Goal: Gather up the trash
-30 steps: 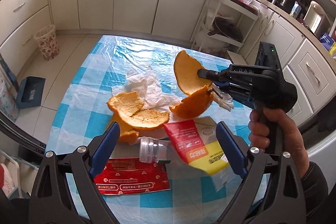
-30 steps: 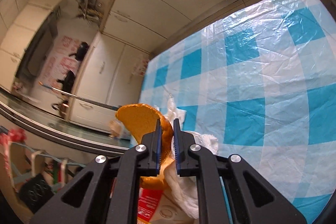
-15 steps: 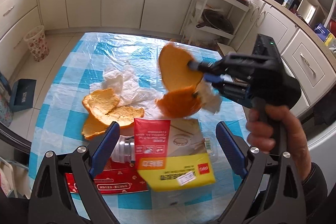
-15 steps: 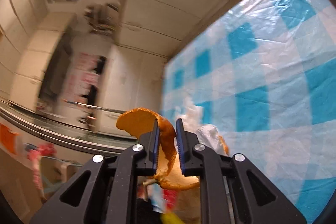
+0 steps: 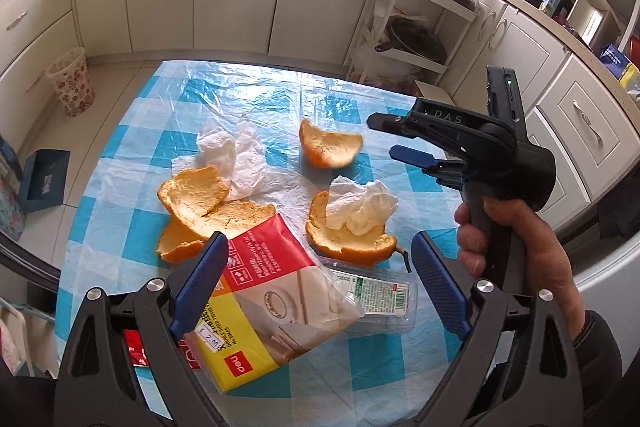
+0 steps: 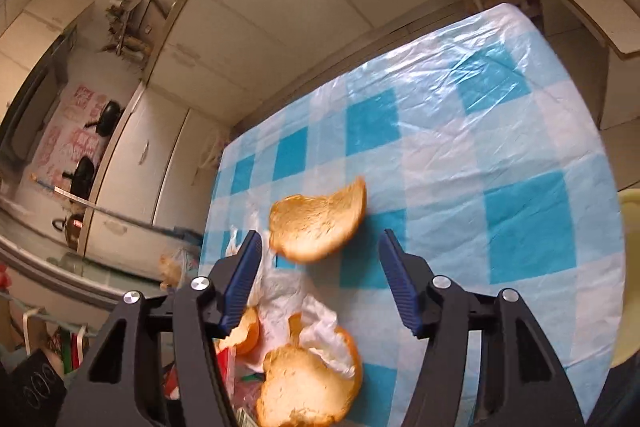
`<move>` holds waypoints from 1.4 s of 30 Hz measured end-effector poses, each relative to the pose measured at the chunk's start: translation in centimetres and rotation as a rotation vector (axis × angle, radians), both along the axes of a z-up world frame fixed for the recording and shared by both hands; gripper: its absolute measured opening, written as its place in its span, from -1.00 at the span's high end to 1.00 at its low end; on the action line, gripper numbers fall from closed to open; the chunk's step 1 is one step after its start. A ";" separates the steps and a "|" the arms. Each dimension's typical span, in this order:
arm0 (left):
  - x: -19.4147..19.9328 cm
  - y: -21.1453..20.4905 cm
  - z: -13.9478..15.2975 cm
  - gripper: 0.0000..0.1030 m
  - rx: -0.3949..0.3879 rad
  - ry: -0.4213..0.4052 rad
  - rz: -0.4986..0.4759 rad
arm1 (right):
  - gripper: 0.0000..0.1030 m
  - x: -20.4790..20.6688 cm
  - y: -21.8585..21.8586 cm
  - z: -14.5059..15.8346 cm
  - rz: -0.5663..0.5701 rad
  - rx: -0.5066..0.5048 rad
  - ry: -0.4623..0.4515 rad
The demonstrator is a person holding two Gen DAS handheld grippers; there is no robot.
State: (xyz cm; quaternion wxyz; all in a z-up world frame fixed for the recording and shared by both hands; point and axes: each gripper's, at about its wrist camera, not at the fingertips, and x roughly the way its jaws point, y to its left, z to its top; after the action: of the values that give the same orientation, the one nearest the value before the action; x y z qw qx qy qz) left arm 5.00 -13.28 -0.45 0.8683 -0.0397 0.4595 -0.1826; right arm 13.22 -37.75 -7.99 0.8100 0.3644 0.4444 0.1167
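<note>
**Peel out of the right jaws, packet between the left fingers**

Half a second ago the right gripper [image 5: 384,141] was clamped on a curled orange peel; now its jaws stand apart and hold nothing, and that peel [image 5: 330,149] sits blurred just beyond the fingertips, over the blue-checked tablecloth [image 5: 192,95]. Whether it is touching the cloth cannot be told from either view. Seen from the right wrist, the same peel [image 6: 318,223] lies between and ahead of the two blue pads [image 6: 242,277].

Nearer the camera, a second orange peel [image 5: 348,243] rests on the cloth like a cup, with a crumpled white tissue [image 5: 362,205] sitting in it. To its left, two more peel pieces [image 5: 200,203] overlap each other, touching a larger tissue [image 5: 228,157] behind them.

At the bottom of the left wrist view, the left gripper [image 5: 320,287] is spread wide. A red-and-yellow packet [image 5: 256,299] lies between its fingers, close against the left pad; a firm grip cannot be confirmed. A clear plastic bottle [image 5: 376,301] with a green label lies partly under the packet, and a red wrapper [image 5: 134,347] peeks out behind the left finger.

On the floor by the cabinets stands a patterned waste bin [image 5: 72,81].
</note>
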 end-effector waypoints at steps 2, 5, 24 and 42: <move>0.3 0.4 0.0 -0.72 0.002 0.001 0.002 | -0.25 0.6 -0.2 -0.9 -0.016 0.007 0.027; 1.0 0.7 0.1 -0.72 0.006 -0.001 0.004 | -0.25 1.7 0.9 -2.6 0.014 0.030 0.091; 5.1 -8.7 -2.6 -0.72 0.186 0.019 -0.292 | 0.85 -0.6 -4.2 0.9 -0.081 0.112 -0.084; 5.6 -10.9 -5.8 0.69 0.277 0.066 -0.204 | 0.84 -5.9 -10.3 2.6 -0.149 0.172 -0.156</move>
State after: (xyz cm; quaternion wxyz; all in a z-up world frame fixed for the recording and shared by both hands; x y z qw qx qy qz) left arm 10.58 -24.19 -6.22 0.8268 0.1215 0.5101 -0.2034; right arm 7.31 -48.02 -5.42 0.8144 0.4543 0.3401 0.1216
